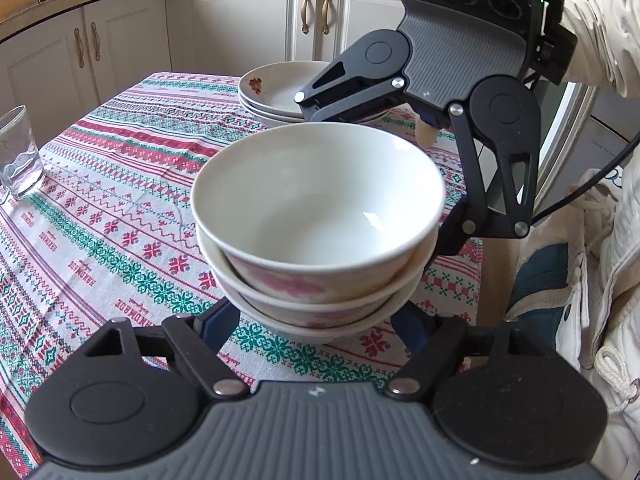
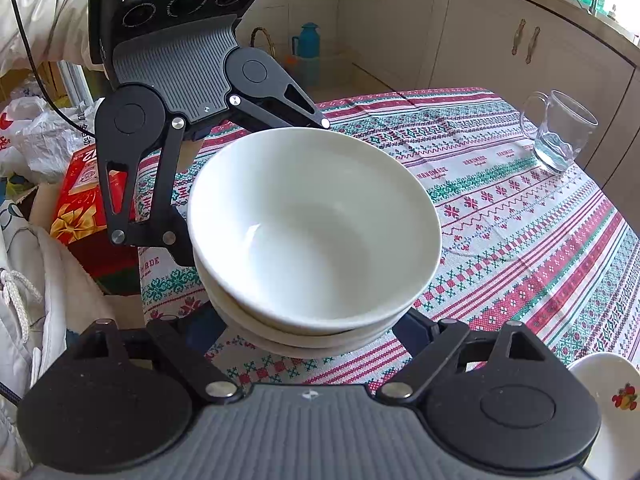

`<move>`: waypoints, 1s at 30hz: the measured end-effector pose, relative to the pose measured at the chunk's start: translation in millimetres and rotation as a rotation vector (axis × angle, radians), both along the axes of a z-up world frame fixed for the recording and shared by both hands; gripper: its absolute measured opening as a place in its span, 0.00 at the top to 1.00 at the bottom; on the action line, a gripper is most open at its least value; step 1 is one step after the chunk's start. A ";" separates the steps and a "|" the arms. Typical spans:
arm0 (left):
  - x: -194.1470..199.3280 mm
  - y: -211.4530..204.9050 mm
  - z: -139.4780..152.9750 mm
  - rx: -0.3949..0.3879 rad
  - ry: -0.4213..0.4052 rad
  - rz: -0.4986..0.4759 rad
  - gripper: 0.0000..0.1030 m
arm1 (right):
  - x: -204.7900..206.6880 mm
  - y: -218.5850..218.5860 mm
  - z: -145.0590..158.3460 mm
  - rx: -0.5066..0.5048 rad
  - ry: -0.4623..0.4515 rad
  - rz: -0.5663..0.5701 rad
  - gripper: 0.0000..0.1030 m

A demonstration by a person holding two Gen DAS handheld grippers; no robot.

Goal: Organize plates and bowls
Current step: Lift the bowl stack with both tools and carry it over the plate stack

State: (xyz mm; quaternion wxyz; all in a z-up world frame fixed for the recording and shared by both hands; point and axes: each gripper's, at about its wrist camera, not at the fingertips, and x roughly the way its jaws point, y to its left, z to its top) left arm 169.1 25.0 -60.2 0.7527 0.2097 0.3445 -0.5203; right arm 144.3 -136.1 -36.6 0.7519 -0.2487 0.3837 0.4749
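Table under a woven cloth with red, green and white cross-stitch bands, flat, slightly wrinkled. Stack of bowls sits mid-table, three nested by the look of the rims, glossy white ceramic, round, deep, pink flower print on the outer walls. Stack of plates is far behind it in the left view, shallow glazed white with a small red flower; one rim shows at the near right corner of the right view. Left gripper has its fingers spread wide, one each side of the lowest bowl's base; whether they touch it is hidden. Right gripper does the same from the opposite side, fingers apart around the stack's foot, contact not visible. Likely step: both tools bracket the bowl stack to lift or shift it. To do it well, close low on the bottom bowl under its rim, squeeze evenly, keep the stack level since glazed bowls slide, and move both tools together. Clear glass mug stands at the far right edge in the right view, smooth, empty; keep away from it.
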 end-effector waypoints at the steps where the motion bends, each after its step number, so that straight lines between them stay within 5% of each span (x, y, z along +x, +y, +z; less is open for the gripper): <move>1: 0.4 -0.4 0.0 0.002 0.000 -0.001 0.21 | 0.0 -0.3 0.1 0.001 0.001 -0.003 0.11; 19: 2.8 -7.4 -0.7 0.006 0.006 0.013 0.20 | -3.1 -0.2 4.2 -0.013 0.005 -0.022 0.11; 30: 12.6 -47.0 32.6 0.011 -0.030 -0.023 0.21 | -0.5 -30.0 30.1 -0.006 -0.023 -0.050 0.11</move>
